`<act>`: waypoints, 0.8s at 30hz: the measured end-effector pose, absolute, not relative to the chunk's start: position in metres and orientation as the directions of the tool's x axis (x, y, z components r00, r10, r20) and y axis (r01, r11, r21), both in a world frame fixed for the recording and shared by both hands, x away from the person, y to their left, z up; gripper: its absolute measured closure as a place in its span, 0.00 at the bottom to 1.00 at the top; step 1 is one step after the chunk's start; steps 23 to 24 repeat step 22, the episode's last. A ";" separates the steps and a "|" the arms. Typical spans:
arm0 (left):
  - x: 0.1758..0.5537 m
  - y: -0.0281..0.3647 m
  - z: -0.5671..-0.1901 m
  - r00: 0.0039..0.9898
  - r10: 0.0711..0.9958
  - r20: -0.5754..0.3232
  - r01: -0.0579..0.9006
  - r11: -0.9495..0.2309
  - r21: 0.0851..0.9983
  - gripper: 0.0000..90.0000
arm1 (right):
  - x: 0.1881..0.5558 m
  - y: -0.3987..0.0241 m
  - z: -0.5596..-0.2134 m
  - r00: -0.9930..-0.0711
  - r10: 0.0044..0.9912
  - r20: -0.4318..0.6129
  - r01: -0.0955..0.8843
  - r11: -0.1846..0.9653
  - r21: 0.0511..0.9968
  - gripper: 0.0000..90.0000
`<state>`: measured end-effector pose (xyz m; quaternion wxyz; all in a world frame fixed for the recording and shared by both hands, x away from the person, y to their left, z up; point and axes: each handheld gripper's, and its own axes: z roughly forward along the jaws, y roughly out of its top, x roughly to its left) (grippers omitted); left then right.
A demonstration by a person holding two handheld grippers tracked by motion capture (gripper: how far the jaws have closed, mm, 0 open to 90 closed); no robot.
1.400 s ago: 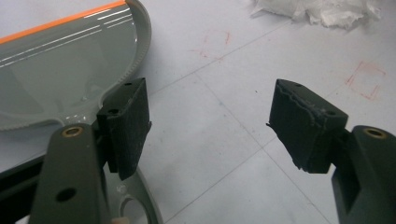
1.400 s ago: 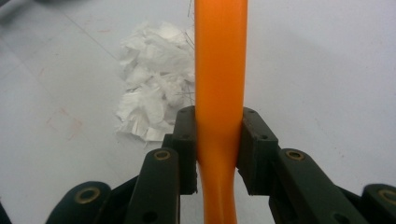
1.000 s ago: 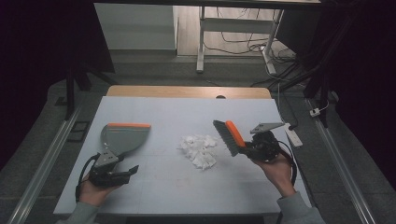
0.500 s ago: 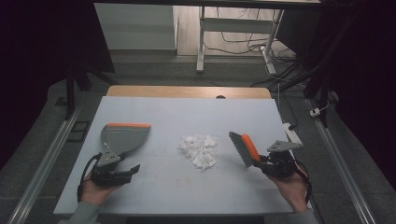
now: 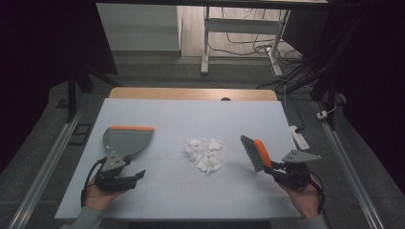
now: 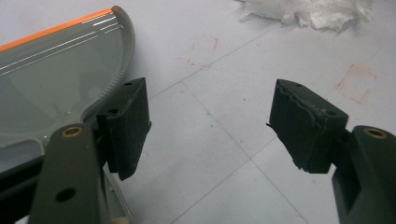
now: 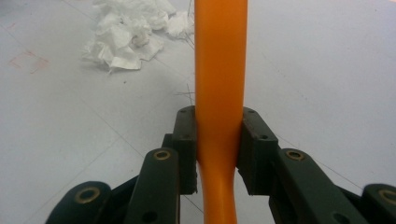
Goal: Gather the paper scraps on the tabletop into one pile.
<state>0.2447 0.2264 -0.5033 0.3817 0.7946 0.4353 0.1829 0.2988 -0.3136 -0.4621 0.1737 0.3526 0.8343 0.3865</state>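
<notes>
While the right claw (image 7: 218, 149) clamps the orange handle of the brush (image 5: 256, 151) near the desk's (image 5: 191, 114) right edge, the left claw (image 6: 210, 126) stands wide open and empty, its left jaw just beside the grey dustpan (image 5: 125, 139) toward the left edge. Crumpled white paper (image 5: 204, 152) lies mid-desk between them.

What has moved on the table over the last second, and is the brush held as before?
The right gripper, jaws shut on the brush, has carried it away from the paper scraps, toward the table's near right corner and lower. Nothing was let go or picked up. The left gripper, jaws open beside the dustpan, stayed put, as did dustpan and scraps.
</notes>
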 end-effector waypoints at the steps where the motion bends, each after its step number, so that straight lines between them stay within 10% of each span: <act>1: 0.245 0.226 -0.503 0.556 0.831 -0.040 0.552 -0.332 0.765 0.33 | 0.299 -0.313 -0.462 -0.692 0.722 -0.019 0.454 0.455 0.766 0.79; 24: 0.247 0.225 -0.503 0.561 0.827 -0.038 0.549 -0.337 0.765 0.33 | 0.298 -0.311 -0.465 -0.699 0.714 -0.026 0.441 0.460 0.771 0.79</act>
